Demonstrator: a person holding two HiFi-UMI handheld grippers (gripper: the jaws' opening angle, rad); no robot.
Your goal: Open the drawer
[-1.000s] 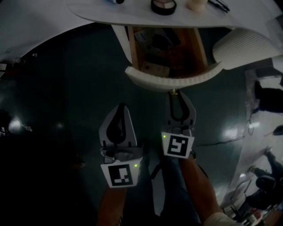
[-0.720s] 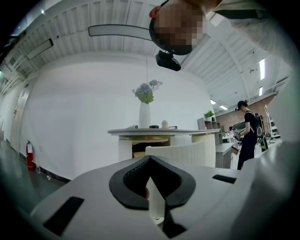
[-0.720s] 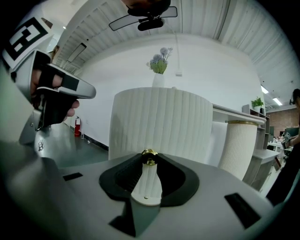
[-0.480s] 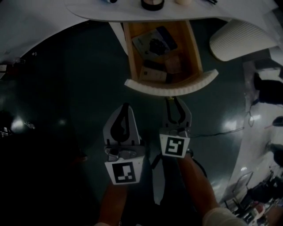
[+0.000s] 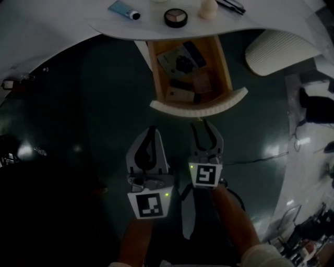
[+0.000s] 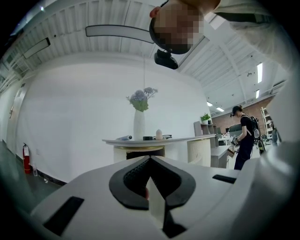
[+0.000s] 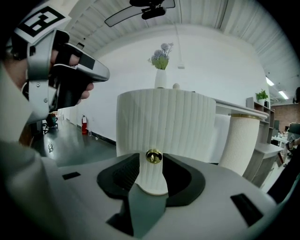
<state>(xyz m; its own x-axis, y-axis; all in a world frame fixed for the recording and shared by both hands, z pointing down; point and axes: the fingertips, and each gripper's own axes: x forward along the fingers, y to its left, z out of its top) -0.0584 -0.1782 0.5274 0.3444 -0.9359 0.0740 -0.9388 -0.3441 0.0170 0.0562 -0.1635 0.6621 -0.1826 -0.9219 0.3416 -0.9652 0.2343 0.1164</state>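
Note:
The drawer [image 5: 198,108] stands pulled out from under the white table [image 5: 78,28]. It has a wooden inside and a curved, ribbed white front [image 7: 164,124]. My right gripper [image 5: 205,126] is a short way in front of that face, open. Its jaws have just been opening. The small gold knob [image 7: 153,156] sits at the mouth of the gap with neither pad pressing on it. My left gripper [image 5: 151,131] hangs beside it to the left, shut with nothing in it. Its tips [image 6: 150,160] meet, pointing level at the table.
In the drawer lie a dark booklet [image 5: 181,59] and small boxes [image 5: 183,94]. On the tabletop are a blue tube [image 5: 124,10], a round compact [image 5: 175,17] and a cream bottle [image 5: 209,8]. A ribbed white pedestal [image 5: 276,51] stands right; a person [image 6: 243,140] farther off.
The drawer has slid out toward me, showing more of its inside. My right gripper's jaws have spread off the knob and now stand a little back from the front.

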